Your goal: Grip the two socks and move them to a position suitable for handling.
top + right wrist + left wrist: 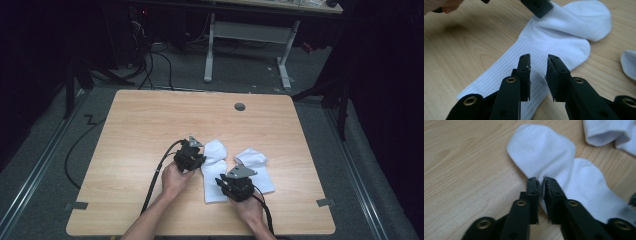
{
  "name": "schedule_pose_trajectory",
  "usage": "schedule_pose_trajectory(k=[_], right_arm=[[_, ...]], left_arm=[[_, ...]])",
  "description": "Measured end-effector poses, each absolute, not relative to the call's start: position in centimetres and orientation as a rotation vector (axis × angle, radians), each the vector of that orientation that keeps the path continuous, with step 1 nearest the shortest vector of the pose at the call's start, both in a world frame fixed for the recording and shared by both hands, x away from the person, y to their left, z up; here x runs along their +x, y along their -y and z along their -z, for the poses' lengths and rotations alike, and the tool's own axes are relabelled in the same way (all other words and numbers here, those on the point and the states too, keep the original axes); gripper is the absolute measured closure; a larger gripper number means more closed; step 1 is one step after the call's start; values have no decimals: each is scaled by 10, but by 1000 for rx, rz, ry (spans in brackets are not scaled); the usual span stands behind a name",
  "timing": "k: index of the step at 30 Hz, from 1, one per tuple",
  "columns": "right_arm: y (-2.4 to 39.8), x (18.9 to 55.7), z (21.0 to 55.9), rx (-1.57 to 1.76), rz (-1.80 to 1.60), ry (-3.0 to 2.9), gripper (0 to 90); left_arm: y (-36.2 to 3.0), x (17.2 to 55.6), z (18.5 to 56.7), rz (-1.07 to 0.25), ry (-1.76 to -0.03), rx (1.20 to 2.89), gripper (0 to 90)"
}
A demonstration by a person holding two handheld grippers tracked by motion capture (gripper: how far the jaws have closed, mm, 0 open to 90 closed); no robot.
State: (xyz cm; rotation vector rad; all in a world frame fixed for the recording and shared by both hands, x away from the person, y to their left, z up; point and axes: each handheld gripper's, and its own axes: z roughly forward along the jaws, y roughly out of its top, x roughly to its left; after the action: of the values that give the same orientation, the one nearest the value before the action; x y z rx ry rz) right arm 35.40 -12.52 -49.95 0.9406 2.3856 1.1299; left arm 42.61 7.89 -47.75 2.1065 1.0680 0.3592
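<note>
high view: tools at white sock

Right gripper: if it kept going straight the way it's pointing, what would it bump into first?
Probably the white sock lying flat on the table. The right gripper has its jaws slightly apart just over the ribbed cuff, angled down, so it should meet fabric first.

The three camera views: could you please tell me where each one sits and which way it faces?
High view: above the person's side, facing forward and down on the table; forearms, left gripper, right gripper.
Left gripper view: along its jaws at the near sock.
Right gripper view: along its jaws at that sock's ribbed leg.
All views share this sock.
</note>
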Motion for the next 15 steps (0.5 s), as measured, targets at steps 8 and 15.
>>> schedule_pose_trajectory(k=[8,15], right_arm=[[119,355,507,919,-1074,-2452,762],[122,348,509,892,-1082,-2457,769]], left_arm=[[-78,438,471,-367,-1137,2065,601],[-70,448,481,-384,-1181,2125,574]])
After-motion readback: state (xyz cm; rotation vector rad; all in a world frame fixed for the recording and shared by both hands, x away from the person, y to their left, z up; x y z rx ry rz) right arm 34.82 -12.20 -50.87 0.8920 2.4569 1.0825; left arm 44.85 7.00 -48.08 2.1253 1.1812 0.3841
